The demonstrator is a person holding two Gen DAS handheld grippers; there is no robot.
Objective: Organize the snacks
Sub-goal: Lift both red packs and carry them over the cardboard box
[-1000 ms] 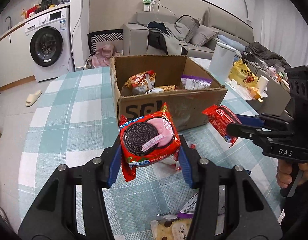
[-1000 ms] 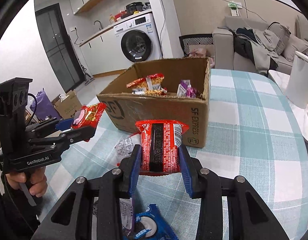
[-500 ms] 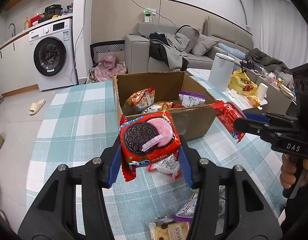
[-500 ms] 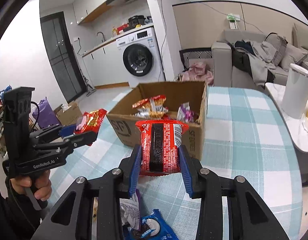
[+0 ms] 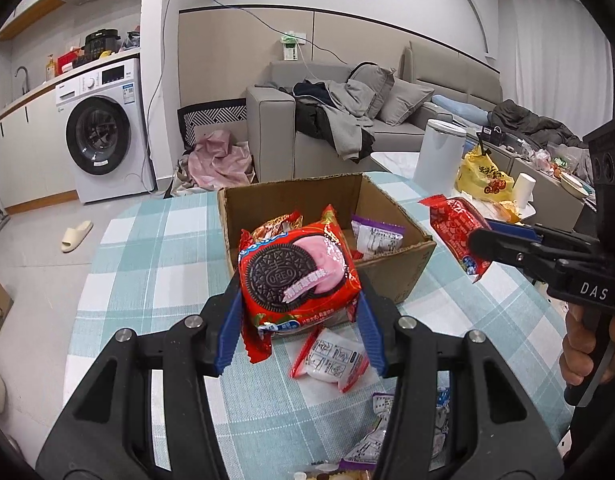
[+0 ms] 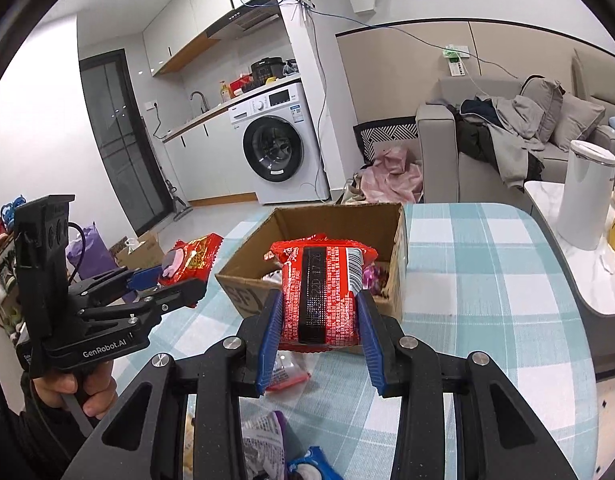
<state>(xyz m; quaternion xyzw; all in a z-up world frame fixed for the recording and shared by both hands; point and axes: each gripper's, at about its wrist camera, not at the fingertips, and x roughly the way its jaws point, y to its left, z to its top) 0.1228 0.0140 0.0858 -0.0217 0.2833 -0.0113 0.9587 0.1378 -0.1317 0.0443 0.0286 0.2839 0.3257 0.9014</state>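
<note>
Your two red Oreo packs: one [image 5: 297, 280] face-up, one [image 6: 322, 298] barcode-up, both raised before the open cardboard box [image 5: 391, 268] holding assorted snack packets [image 5: 377, 236].

Washing machine [image 5: 103, 136], sofa [image 5: 347, 120], slipper [image 5: 76, 236] beyond table [image 5: 147, 264]

Left wrist view: looks forward and down along its jaws, from close above the counter [image 5: 147, 248], toward the cardboard box [image 5: 391, 272] and far sofa [image 5: 275, 132]. Right wrist view: the same aim from further right. Both share the box [image 6: 243, 300], washing machine [image 6: 279, 144] and sofa; each also shows the other gripper.
</note>
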